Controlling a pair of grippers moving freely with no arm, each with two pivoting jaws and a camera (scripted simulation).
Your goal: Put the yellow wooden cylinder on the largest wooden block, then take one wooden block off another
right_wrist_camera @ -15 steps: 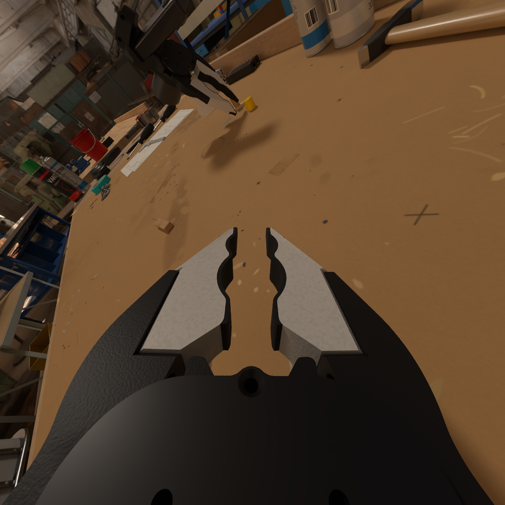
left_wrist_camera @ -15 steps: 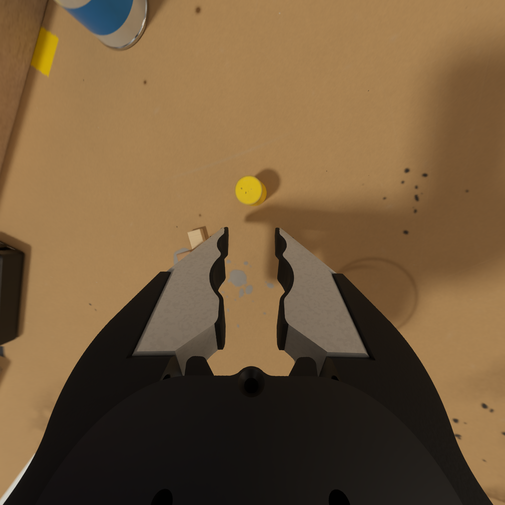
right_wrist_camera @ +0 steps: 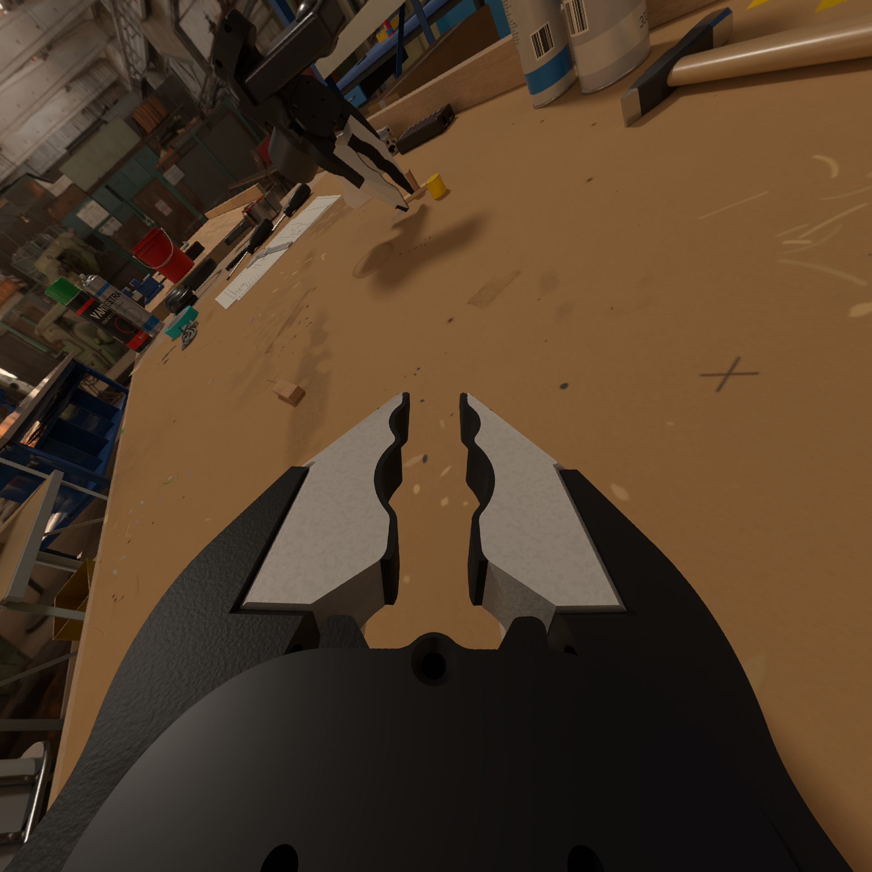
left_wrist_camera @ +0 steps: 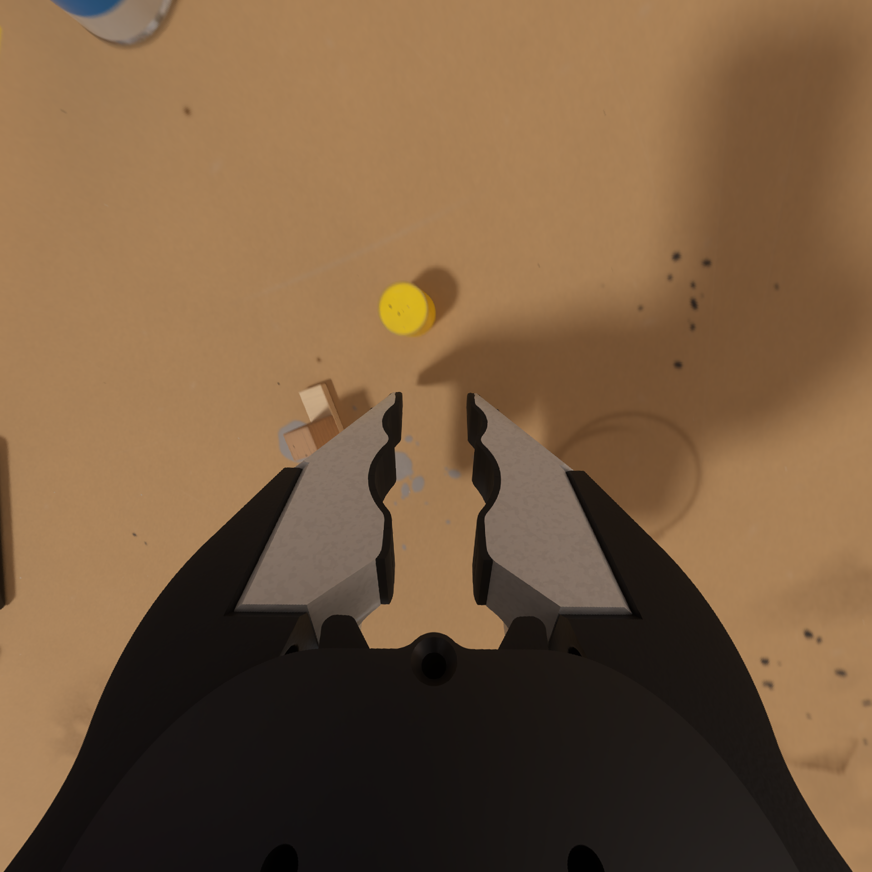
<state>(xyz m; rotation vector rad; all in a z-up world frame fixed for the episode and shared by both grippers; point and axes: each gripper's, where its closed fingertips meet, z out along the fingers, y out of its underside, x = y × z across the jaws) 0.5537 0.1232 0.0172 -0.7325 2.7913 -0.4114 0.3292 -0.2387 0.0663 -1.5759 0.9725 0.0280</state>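
Left wrist view, looking down. Left gripper [left_wrist_camera: 434, 396] poised above the workbench [left_wrist_camera: 519, 141], fingers spread and empty. Yellow wooden cylinder [left_wrist_camera: 406, 309] stood upright on the bench just above frame centre, ahead of the fingertips and apart from them. Stacked wooden blocks [left_wrist_camera: 317, 422] lay left of centre, a pale piece over a browner one, close beside the left finger.

Judged step: reaching for the cylinder. Best done by advancing until the round body sits between the finger notches, lowering squarely, then closing; drift toward the stack to be avoided, since a nudge could topple it.

Right wrist view. Right gripper [right_wrist_camera: 434, 398] likewise spread and empty, low over the bench at frame centre. Lone wooden block [right_wrist_camera: 290, 391] at centre left, well apart from the cylinder [right_wrist_camera: 436, 185] at upper centre.

Hidden or unclear: lower part of the stack covered by the left finger; its contact with the finger not determinable; largest block not identifiable with certainty; blue and white can [left_wrist_camera: 118, 19] cropped at upper left.
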